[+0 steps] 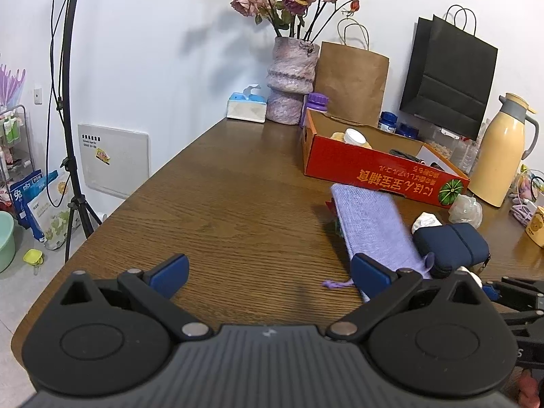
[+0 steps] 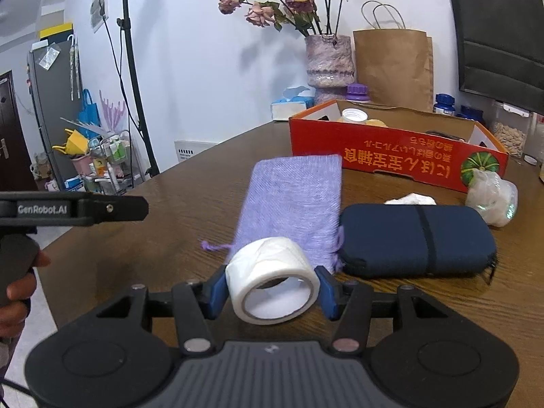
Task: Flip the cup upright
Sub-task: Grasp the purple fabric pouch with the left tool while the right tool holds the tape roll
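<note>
A white cup (image 2: 268,258) lies on its side on the brown wooden table (image 2: 170,231), with its open mouth facing the right wrist camera. My right gripper (image 2: 273,289) is shut on it, one blue pad pressed against each side of its wall. My left gripper (image 1: 268,272) stands open low over the table's near left part, with nothing between its fingers. In the right wrist view the left gripper (image 2: 136,208) shows from the side at the left edge, with a hand on its handle. At the right edge of the left wrist view, part of the right gripper's black linkage (image 1: 516,292) is visible.
A purple cloth pouch (image 2: 295,197) lies just beyond the cup, and a dark blue zip case (image 2: 414,238) lies to its right. Behind them stands a red cardboard box (image 2: 391,156). At the back are a vase of flowers (image 2: 328,63) and paper bags, with a yellow thermos (image 1: 499,156) at the right.
</note>
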### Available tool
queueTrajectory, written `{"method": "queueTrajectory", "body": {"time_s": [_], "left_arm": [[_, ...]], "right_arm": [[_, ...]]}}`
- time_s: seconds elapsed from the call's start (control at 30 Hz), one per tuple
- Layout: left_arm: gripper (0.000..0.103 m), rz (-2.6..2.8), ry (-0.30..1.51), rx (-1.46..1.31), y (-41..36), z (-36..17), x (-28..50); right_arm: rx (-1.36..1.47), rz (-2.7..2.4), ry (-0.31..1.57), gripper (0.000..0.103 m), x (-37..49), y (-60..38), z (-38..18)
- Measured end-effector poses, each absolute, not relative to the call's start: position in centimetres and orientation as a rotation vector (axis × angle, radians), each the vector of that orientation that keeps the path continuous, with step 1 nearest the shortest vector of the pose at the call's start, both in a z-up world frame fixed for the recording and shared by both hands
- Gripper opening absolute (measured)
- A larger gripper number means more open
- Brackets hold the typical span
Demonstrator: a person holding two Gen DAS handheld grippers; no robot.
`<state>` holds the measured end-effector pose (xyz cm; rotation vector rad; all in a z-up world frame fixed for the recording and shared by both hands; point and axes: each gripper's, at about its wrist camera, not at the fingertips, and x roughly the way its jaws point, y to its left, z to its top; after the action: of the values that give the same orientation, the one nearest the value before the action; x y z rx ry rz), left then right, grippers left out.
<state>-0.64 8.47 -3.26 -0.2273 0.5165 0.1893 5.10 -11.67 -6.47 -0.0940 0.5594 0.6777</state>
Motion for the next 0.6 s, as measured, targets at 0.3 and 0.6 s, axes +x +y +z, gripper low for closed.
{"method": "queueTrajectory", "body": {"time_s": [0.3,0.6], "left_arm": [[0.103,0.172,0.527,-0.2,6.4,-2.9,-0.1],[0.103,0.155,0.556,-0.193,4.1,-3.0,1.8]], "right_arm": [[-0.045,0.624,0.525,0.052,4.5,-15.4,-6.2],[-0.012,0.567,0.465,0.052,5.7,-18.8,-5.3]]}}
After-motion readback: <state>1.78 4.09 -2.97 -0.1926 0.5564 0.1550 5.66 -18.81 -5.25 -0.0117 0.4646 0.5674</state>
